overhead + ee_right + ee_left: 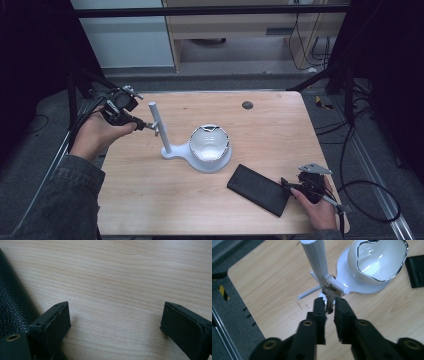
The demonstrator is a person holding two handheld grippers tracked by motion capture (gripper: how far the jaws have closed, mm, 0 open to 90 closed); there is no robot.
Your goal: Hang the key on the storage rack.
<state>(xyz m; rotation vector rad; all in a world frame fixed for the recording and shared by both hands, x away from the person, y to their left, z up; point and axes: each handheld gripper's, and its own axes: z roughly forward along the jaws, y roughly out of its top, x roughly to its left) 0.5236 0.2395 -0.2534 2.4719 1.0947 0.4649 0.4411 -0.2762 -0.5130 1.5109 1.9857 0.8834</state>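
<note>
A small metal key [329, 298] is seen hanging from a short white peg [336, 284] on the upright white post [160, 127] of a stand, at the left middle of the wooden table [280, 130]. The left gripper [329, 305] is held level at that peg, and its jaws stand narrow on either side of the key's lower end. A thin gap can be made out on each side of the key, so no firm pinch is shown; the key's upper part is hidden behind the peg. In the high view the left gripper [150, 126] is small and the key cannot be made out there.

A white bowl [210, 142] with a dark rim is set on the round base of the stand, just right of the post. A black leather case [259, 189] lies flat near the front right of the table.

The right gripper [286, 184] is rested low at the case's right end. In the right gripper view its jaws are spread wide over bare wood, with nothing between them, and the case [11, 305] is cut off at the left edge.
</note>
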